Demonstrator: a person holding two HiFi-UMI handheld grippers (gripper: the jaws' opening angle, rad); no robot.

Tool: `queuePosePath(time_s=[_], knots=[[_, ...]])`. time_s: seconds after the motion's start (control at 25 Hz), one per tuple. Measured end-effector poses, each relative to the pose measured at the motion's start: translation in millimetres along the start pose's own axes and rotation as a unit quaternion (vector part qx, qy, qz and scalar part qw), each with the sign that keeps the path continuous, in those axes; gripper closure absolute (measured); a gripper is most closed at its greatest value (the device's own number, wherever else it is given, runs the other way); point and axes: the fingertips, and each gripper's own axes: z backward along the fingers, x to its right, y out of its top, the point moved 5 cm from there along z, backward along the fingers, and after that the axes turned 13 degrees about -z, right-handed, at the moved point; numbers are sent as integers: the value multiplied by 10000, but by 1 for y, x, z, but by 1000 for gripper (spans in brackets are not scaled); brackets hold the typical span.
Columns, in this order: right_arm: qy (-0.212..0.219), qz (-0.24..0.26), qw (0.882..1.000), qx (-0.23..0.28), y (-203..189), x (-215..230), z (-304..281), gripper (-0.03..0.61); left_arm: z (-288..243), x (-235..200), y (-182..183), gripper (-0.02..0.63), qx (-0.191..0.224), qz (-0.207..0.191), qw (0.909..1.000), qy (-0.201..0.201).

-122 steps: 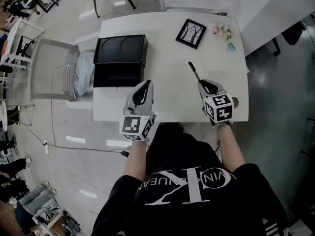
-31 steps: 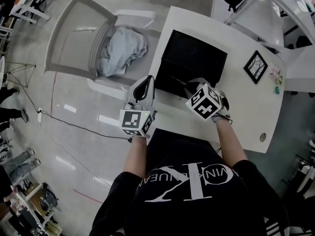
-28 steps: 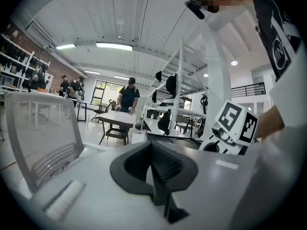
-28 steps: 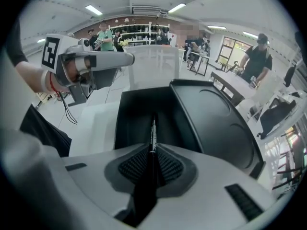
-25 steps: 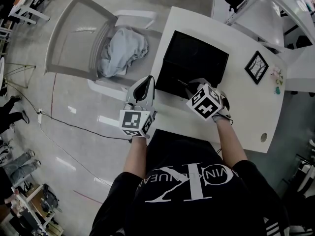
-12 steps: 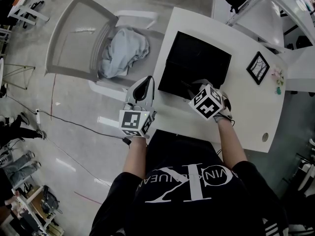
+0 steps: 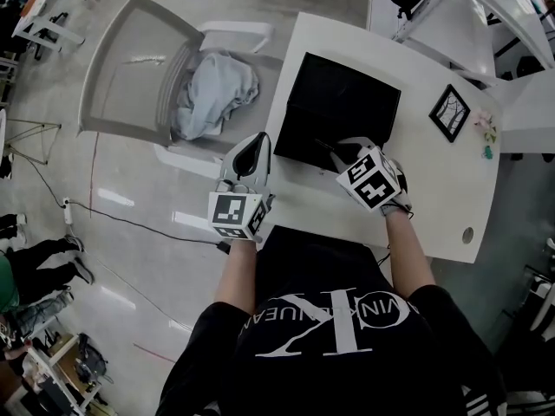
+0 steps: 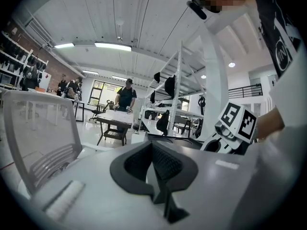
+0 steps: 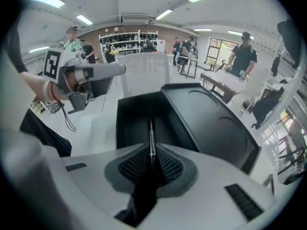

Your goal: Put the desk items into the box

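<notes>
Where desk meets floor, right hand-held gripper pinching pen, left hand-held gripper closed.

From overhead, my head view looks steeply down on the desk, box, left gripper and right gripper. My left gripper view sits low and faces level past the chair into the room. My right gripper view hangs close over the box. Each gripper view catches the other gripper.
</notes>
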Motion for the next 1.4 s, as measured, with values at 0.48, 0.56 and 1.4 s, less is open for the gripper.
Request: queuePosePath(time_s=[0.48,0.56,1.4], knots=[[-19,-871,9857,1442,0,0,57,558,19,17,24,604,185,-277,9994,37],[-78,-918,9827,1608,-2,-2,67,560,24,19,25,604,210,-277,9994,57],[-683,-1547,9304,3251,-57,-19,150,565,71,65,40,604,389,-418,9984,30]])
